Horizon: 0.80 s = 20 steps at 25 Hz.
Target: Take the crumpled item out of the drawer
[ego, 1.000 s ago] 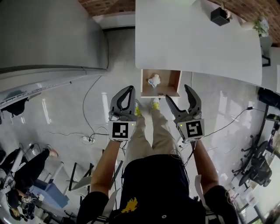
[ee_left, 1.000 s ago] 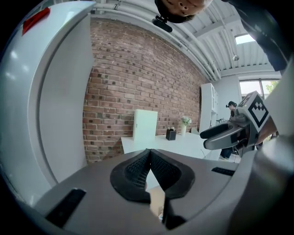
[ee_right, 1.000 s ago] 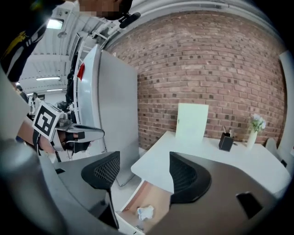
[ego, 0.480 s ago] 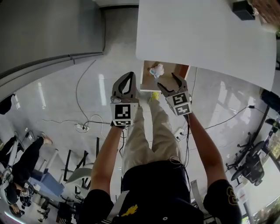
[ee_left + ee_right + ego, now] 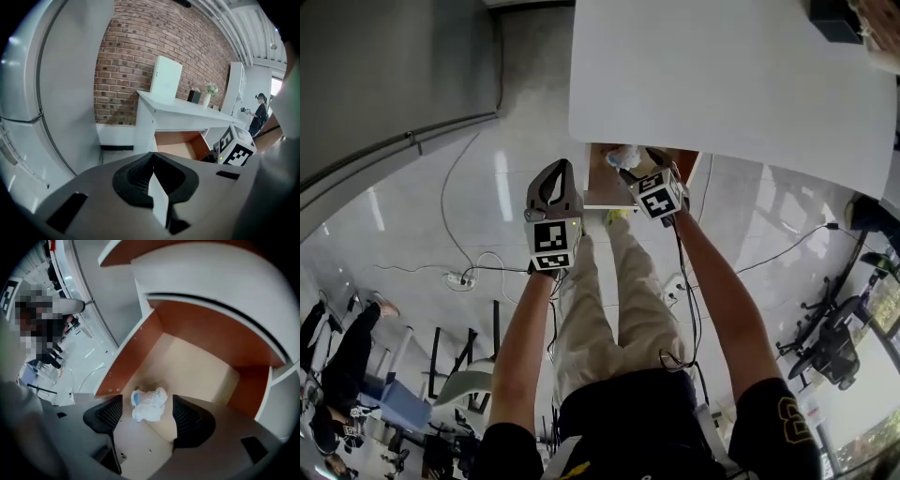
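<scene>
The wooden drawer [image 5: 598, 186] stands pulled out from under the white desk [image 5: 722, 75]. On its floor lies the crumpled item [image 5: 149, 404], a white wad with a blue patch, partly hidden in the head view [image 5: 623, 157]. My right gripper [image 5: 147, 414] is open inside the drawer. Its two black pads [image 5: 108, 414] flank the wad without touching it. In the head view the right gripper [image 5: 639, 165] reaches over the drawer's front edge. My left gripper [image 5: 554, 176] is shut on nothing and hovers just left of the drawer [image 5: 180, 143].
A grey curved wall [image 5: 384, 75] runs along the left. A cable and power strip [image 5: 455, 278] lie on the glossy floor. Office chairs [image 5: 839, 347] stand at the right. A black box [image 5: 836, 19] sits on the desk. A brick wall [image 5: 136, 61] is behind the desk.
My right gripper has gone forward and down into the drawer, so the wad now lies between its open jaws. The left gripper stayed shut and moved slightly toward the drawer's left side.
</scene>
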Available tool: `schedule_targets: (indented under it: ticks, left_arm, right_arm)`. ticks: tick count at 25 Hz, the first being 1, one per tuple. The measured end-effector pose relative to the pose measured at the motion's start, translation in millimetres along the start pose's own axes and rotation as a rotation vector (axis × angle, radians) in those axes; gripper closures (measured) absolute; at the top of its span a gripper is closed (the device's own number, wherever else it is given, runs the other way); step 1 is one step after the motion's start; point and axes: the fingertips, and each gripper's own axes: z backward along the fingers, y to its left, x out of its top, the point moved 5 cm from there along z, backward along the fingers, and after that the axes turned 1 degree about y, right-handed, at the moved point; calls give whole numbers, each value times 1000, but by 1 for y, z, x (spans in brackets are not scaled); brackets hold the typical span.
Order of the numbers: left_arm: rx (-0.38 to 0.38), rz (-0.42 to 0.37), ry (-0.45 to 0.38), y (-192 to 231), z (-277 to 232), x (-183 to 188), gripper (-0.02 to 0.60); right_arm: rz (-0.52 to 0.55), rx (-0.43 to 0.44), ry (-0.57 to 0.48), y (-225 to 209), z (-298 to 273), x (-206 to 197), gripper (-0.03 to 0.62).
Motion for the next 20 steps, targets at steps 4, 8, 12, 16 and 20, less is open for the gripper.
schedule_targets:
  ticks: [4,8,12,16,20]
  left_arm:
    - [-6,-1,13,-2,1,-13,565]
    - [-28,-8,16,-6,2,-19,565]
    - [-32,-20,38,-4,8,-27,565]
    - [-27,-29,47,-5,14,-29,565]
    - [-32,-34,41,-8,22,-26,565]
  right_arm:
    - [10,-13,63,1,-29,-16,237]
    - [37,-26,94,-5,-47,-21,238]
    - [129,-36,172,-3,-58,-29,396]
    - [188,-58,193,-4,-59,-36,428]
    - [156,-73,191,-3,-48,-36,471]
